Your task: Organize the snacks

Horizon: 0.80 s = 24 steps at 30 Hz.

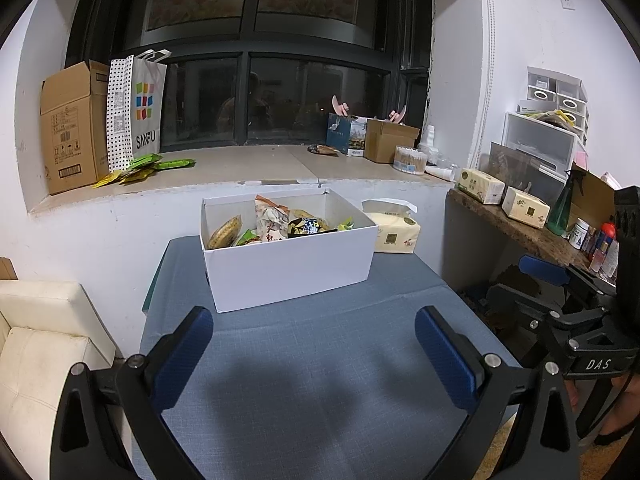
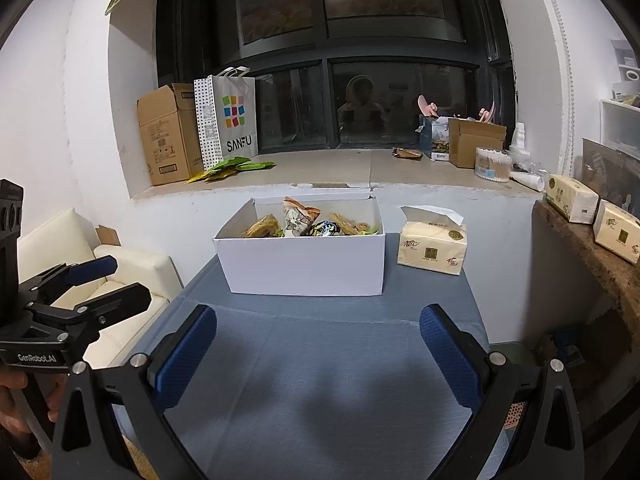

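Observation:
A white cardboard box point(image 1: 288, 264) stands at the far side of the blue-grey table point(image 1: 320, 360). It also shows in the right wrist view point(image 2: 304, 264). Several snack packets point(image 1: 272, 224) fill it, also seen from the right point(image 2: 304, 224). My left gripper point(image 1: 314, 360) is open and empty, held over the table in front of the box. My right gripper point(image 2: 318, 360) is open and empty too, beside the left. Each gripper shows at the edge of the other's view, the right one point(image 1: 568, 312) and the left one point(image 2: 68, 304).
A tissue pack point(image 2: 432, 246) lies right of the box. The windowsill holds a cardboard carton point(image 2: 168, 136), a SANFU bag point(image 2: 228, 120), green packets point(image 2: 228, 170), a small box point(image 2: 472, 140) and cotton swabs point(image 2: 492, 164). A cream seat point(image 1: 36, 352) stands left, a cluttered shelf point(image 1: 520, 224) right.

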Available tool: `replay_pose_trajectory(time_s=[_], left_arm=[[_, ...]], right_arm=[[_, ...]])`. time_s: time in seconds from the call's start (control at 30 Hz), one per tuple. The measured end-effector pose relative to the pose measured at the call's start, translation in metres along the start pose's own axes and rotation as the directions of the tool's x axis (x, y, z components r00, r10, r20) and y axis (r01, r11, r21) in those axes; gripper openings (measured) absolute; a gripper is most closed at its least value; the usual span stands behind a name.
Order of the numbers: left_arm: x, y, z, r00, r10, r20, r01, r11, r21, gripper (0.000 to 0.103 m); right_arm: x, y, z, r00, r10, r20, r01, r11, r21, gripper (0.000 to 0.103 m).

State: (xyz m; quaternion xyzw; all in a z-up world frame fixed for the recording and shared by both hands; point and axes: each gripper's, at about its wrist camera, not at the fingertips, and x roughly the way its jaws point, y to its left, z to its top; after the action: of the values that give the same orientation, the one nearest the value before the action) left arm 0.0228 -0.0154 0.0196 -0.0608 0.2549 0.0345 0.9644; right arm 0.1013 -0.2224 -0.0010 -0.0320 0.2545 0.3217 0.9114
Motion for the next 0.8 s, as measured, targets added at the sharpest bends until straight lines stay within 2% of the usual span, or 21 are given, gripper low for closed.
replay_pose_trajectory(time_s=[0.8], left_arm=[[0.0010, -0.0002, -0.0015, 1.000, 0.000, -0.007, 0.000, 1.000, 0.002, 0.103]], right_arm=[[0.0034, 0.0017, -0.0010, 1.000, 0.010, -0.008, -0.011, 1.000, -0.008, 0.103]])
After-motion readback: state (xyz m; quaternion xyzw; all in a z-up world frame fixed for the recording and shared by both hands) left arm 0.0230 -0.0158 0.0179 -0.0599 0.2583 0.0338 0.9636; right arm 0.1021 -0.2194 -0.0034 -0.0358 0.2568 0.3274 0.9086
